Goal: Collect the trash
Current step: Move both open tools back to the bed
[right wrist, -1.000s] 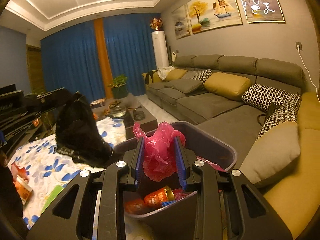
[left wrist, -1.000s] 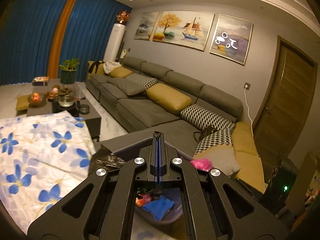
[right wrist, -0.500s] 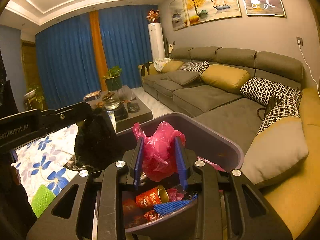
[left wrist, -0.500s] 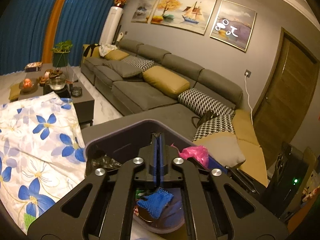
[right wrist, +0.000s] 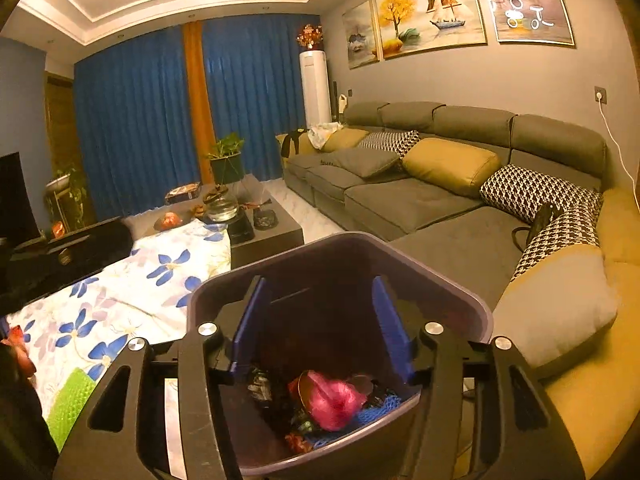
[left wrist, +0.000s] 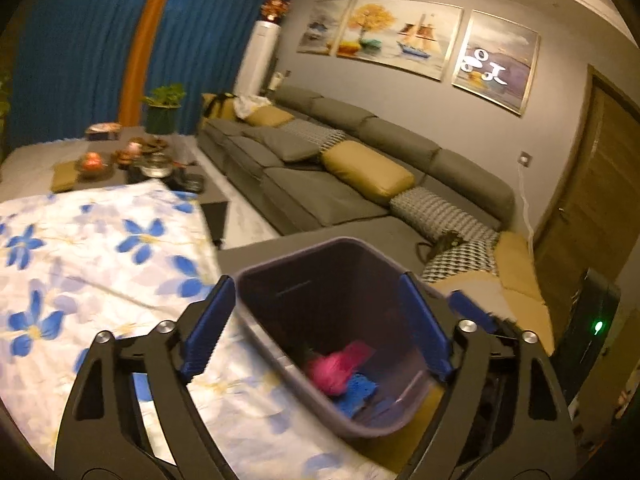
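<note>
While a second ago the right gripper pinched a pink plastic bag between its fingers, those fingers are now spreading with nothing between them, and the bag lies crumpled at the bottom of the purple bin, beside blue netting. The left gripper, clamped shut a second ago, is likewise opening wide and empty over the bin. Standing upright with its mouth upward, the bin sits between the flowered cloth and the grey sofa. The bag is a shapeless wad, with no clear long axis.
</note>
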`<control>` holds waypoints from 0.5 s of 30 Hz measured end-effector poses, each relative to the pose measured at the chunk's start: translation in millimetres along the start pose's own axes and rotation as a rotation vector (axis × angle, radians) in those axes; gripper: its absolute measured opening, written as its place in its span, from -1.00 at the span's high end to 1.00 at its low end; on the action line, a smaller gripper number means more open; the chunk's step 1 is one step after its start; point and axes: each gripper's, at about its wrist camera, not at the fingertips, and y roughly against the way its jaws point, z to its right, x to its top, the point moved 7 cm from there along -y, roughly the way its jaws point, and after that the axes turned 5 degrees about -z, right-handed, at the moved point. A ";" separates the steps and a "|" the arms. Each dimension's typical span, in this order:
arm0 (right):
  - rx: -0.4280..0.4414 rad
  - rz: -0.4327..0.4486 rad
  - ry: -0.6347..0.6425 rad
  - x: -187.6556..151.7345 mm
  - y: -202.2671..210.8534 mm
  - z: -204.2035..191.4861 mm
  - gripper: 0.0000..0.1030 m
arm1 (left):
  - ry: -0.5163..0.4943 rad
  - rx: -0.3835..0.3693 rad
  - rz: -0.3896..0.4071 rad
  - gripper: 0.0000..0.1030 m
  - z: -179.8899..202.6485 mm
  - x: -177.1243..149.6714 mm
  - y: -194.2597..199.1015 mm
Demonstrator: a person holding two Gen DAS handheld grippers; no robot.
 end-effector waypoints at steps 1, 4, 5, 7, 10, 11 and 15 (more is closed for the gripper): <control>0.001 0.005 0.001 0.4 2.3 -1.2 -0.19 | 0.004 0.027 0.009 -0.65 -6.3 -2.4 8.6; 0.004 0.018 0.004 1.1 10.1 -5.5 -0.30 | 0.013 0.081 0.030 -0.71 -19.4 -7.5 30.5; 0.004 0.023 0.007 1.2 13.4 -7.8 -0.32 | 0.017 0.100 0.039 -0.74 -24.4 -10.1 40.7; 0.007 0.032 0.018 0.7 20.2 -13.4 -0.41 | 0.027 0.142 0.050 -0.76 -32.8 -14.5 59.4; 0.009 0.045 0.025 -0.8 31.8 -22.1 -0.49 | 0.040 0.176 0.069 -0.78 -41.3 -22.5 84.5; 0.012 0.050 0.025 -1.4 36.2 -25.0 -0.51 | 0.047 0.184 0.077 -0.79 -44.4 -26.0 95.1; 0.023 0.075 0.036 -5.3 55.8 -39.0 -0.62 | 0.053 0.236 0.103 -0.80 -52.6 -38.4 130.4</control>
